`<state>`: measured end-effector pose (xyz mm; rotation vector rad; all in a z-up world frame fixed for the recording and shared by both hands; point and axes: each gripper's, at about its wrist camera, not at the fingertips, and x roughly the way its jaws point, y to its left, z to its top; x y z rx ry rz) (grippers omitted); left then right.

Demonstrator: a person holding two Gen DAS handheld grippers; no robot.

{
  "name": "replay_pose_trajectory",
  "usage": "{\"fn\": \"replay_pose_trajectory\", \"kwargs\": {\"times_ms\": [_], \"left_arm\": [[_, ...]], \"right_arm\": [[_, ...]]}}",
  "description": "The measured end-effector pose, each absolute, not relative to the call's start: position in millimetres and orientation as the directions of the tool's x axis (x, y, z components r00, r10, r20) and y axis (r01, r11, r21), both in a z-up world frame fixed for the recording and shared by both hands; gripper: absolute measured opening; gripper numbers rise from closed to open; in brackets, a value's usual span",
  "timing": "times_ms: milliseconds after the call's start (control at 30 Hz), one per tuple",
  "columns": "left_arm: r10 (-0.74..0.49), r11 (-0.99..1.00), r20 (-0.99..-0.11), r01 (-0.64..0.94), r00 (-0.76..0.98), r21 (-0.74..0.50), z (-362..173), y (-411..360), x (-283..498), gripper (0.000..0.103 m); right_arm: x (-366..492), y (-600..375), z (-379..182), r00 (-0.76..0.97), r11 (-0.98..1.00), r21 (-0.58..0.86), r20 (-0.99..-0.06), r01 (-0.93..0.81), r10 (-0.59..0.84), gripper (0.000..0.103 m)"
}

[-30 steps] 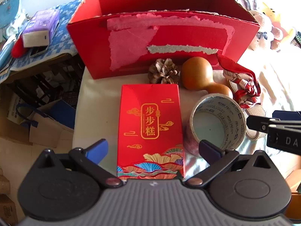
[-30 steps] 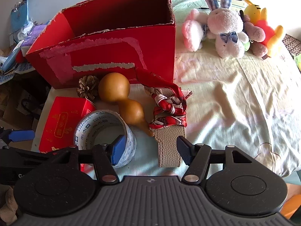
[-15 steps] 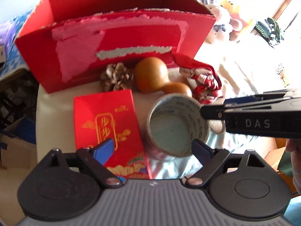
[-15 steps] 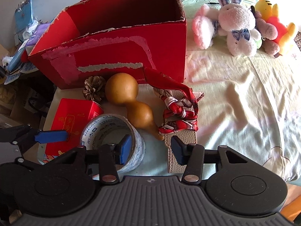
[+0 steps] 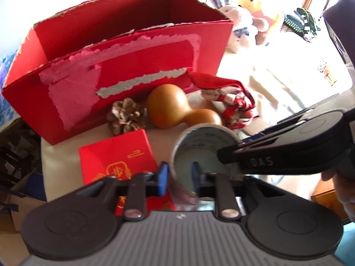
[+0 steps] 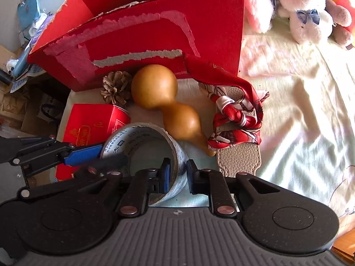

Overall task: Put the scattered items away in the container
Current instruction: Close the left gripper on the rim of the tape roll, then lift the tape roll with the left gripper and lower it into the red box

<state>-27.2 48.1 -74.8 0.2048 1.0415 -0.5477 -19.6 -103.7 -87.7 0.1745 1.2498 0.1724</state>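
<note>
Both tongs (image 6: 177, 174) clamp tape roll (image 6: 155, 137) beside gourd (image 6: 164, 102).

The left gripper (image 5: 178, 175) pointed steeply down, its jaws just closed on the near wall of the tape roll (image 5: 199, 133), one finger inside and one outside. The right gripper (image 6: 178, 175) also pointed steeply down, its jaws just closed on the roll's opposite wall. A hand (image 5: 342, 188) held the right gripper's handle.
</note>
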Motion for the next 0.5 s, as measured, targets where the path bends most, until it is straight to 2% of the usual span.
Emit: {"fn": "replay_pose_trajectory", "kwargs": {"times_ms": [267, 500], "left_arm": [[-0.369, 0.844, -0.813, 0.529, 0.450, -0.090, -40.9, 54.8, -35.4, 0.004], [-0.407, 0.850, -0.688, 0.526, 0.601, -0.043, 36.9, 58.2, -19.0, 0.006]], "right_arm": [[-30.1, -110.4, -54.0, 0.346, 0.964, 0.261, -0.901, -0.053, 0.263, 0.016], [-10.8, -114.4, 35.6, 0.561, 0.964, 0.230, -0.785, -0.130, 0.263, 0.016]]}}
